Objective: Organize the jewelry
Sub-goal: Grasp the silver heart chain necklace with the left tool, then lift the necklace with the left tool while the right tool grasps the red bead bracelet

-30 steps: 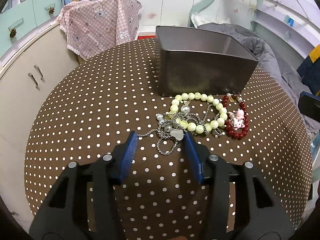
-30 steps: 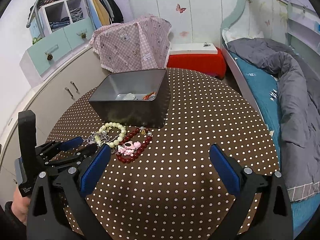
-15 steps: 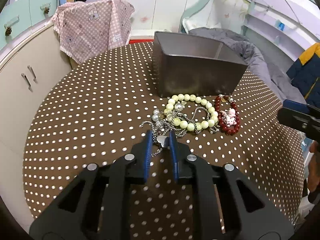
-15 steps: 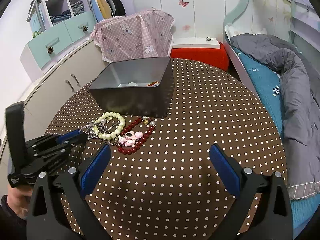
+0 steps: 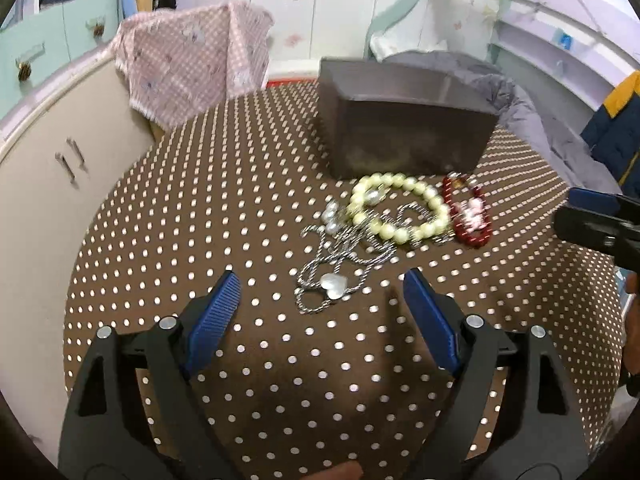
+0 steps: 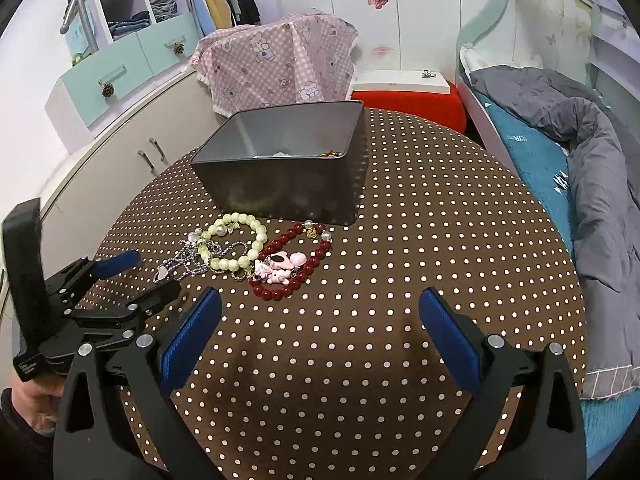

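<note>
A silver chain necklace with a heart pendant lies on the brown dotted tablecloth. My left gripper is over the pendant. Its jaws are opening, and the pads stand well clear of the pendant on both sides. Behind the chain lie a pale green bead bracelet and a red bead bracelet with pink charms. The grey metal box stands behind them. My right gripper hovers open and empty, short of the red bracelet. The left gripper shows there beside the chain.
The grey box holds a few small items on its floor. A pink checked cloth hangs behind the table. A cabinet stands to the left, and a bed with a grey quilt runs along the right. A red stool sits beyond the table.
Half a second ago the left jaws were shut on the heart pendant. They have since spread wide, and the pendant lies free on the cloth, nearer the gripper. The right gripper stays put.
</note>
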`<state>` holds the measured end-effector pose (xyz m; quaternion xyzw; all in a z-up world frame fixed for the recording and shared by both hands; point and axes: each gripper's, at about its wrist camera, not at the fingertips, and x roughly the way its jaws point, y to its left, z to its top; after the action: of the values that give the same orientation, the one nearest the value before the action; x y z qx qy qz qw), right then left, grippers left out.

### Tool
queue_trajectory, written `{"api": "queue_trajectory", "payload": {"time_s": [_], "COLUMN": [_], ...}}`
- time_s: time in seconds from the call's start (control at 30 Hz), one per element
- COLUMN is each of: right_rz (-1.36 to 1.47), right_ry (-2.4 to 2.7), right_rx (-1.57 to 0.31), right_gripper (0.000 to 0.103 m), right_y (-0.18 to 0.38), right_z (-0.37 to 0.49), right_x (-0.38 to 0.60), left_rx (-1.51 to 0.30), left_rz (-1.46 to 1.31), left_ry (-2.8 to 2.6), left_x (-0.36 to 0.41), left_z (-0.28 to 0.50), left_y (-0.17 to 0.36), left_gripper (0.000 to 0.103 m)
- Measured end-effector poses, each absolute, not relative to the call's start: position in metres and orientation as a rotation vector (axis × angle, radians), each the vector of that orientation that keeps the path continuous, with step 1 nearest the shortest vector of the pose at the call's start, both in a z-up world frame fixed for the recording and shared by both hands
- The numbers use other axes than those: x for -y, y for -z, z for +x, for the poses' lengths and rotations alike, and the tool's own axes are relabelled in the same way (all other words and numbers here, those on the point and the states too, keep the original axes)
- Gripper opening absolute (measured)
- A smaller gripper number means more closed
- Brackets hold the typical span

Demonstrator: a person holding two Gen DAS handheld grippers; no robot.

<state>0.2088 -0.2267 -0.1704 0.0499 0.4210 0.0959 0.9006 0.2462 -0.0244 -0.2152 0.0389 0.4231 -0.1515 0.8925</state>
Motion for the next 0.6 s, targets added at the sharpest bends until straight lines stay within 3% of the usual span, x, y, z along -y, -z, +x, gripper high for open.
{"api": "queue_trajectory", "payload": {"time_s": [0.07,0.13,0.2,0.33,0.47,0.6], "right_rz": [0.106,0.108,0.108,0.086,0.066,0.040], "right_ry": [-0.197,-0.191,-0.192,-0.210,-0.254,-0.287], "right_rx": [-0.871,-0.874,-0.882,-0.900,-0.924,-0.921], "right_gripper": [0.095,0.095,0.095,0.091,0.064,0.052], "right_y": [0.171,0.173,0.178,0.188,0.197,0.202], "right_z": [0.209,0.211,0.213,0.216,0.223,0.230], "right_x": [0.227,0.228,0.228,0.223,0.213,0.199], "left_rx": [-0.887,-0.883,-0.885,-0.884,-0.839,-0.779], "left_rz": [0.076,0.101,0.104,0.077,0.060,0.042], "left_ry": [0.305,0.304,0.328,0.355,0.360,0.371], "left_x": [0.022,0.022,0.022,0.018,0.013,0.008], "left_z": [0.250,0.249,0.247,0.242,0.235,0.229], "left_y": [0.216,0.215,0.214,0.209,0.191,0.169], "left_gripper": [0.062,0.035,0.020,0.018,0.018,0.018]}}
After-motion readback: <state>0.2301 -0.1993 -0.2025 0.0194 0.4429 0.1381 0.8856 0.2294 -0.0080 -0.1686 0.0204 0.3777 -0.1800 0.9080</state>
